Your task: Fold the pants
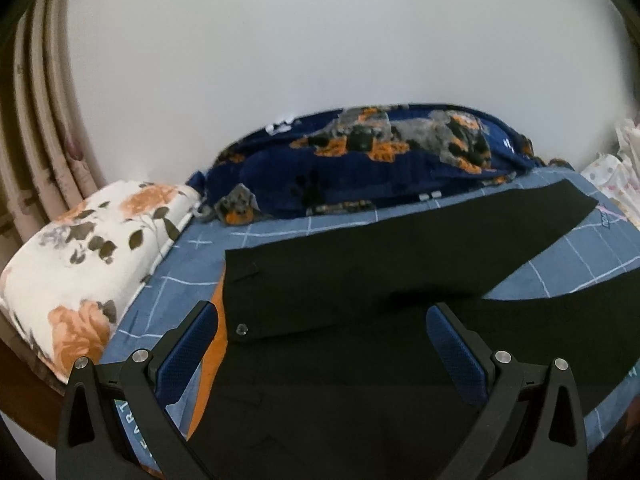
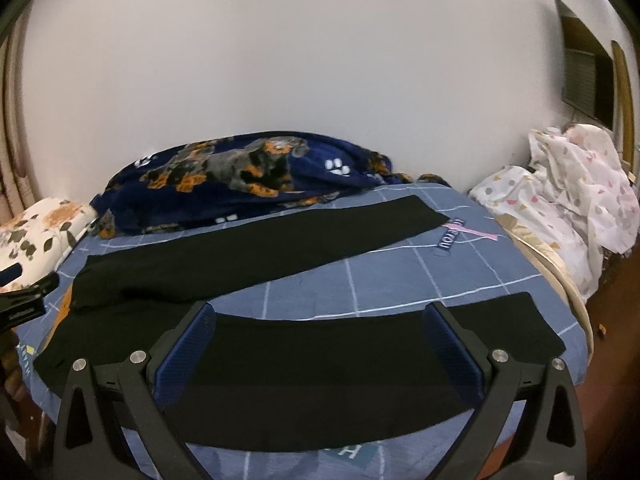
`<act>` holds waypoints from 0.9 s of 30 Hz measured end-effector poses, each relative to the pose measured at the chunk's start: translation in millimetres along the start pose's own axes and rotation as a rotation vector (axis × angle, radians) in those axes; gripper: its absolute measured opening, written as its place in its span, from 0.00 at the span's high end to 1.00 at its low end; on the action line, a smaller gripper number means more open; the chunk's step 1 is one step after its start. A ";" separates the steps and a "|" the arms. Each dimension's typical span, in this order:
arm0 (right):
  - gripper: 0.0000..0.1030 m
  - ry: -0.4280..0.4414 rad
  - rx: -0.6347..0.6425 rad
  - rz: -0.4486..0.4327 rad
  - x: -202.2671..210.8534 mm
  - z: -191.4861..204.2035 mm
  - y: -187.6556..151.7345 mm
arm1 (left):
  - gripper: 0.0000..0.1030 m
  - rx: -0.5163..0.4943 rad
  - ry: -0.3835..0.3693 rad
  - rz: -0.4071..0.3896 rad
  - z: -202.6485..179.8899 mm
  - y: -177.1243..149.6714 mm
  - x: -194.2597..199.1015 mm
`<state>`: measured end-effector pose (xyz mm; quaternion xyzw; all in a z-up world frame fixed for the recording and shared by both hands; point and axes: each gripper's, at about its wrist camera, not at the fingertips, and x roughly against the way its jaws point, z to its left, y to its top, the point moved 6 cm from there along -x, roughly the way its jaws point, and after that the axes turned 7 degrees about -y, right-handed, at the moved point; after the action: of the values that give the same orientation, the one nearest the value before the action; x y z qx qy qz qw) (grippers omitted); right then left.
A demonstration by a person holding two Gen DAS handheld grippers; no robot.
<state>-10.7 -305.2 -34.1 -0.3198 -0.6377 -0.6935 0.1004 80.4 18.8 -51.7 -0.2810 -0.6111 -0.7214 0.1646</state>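
Note:
Black pants [image 1: 340,280] lie spread flat on a blue checked bedsheet [image 1: 580,256], legs apart in a V. The waistband with a silver button [image 1: 241,330] is at the left in the left wrist view. My left gripper [image 1: 322,316] hangs open just above the waist and crotch area, holding nothing. In the right wrist view the far leg [image 2: 260,248] runs to the upper right and the near leg [image 2: 320,368] lies across the front. My right gripper [image 2: 318,316] is open over the near leg. The left gripper's body [image 2: 24,300] shows at the left edge.
A dark blue dog-print blanket [image 2: 248,176] is bunched along the wall behind the pants. A floral pillow [image 1: 92,256] sits at the bed's left end, and white spotted bedding [image 2: 568,192] is piled at the right. The bed's front edge [image 2: 360,460] is close below my grippers.

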 end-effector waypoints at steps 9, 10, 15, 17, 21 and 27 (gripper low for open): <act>0.00 -0.038 0.177 -0.047 -12.6 38.5 17.8 | 0.00 0.100 -0.079 0.064 82.9 12.4 -59.6; 0.00 -0.040 0.194 -0.047 -16.0 41.0 18.7 | 0.00 0.099 -0.076 0.070 94.2 13.0 -69.7; 0.12 0.097 0.154 0.068 -44.5 52.3 11.6 | 0.00 0.111 -0.106 0.232 162.2 10.1 -144.7; 0.12 0.105 0.159 0.084 -51.9 56.3 8.0 | 0.01 0.148 -0.122 0.258 184.8 10.1 -167.2; 0.12 0.106 0.187 0.105 -65.8 68.0 3.4 | 0.20 0.194 -0.190 0.310 214.3 13.9 -221.4; 0.11 0.117 0.201 0.161 -82.9 77.0 -4.5 | 0.20 0.242 -0.290 0.408 232.2 15.5 -286.4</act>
<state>75.4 -253.7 -86.5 -0.3175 -0.6692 -0.6334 0.2240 362.4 211.6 -191.1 -0.4768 -0.6409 -0.5473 0.2496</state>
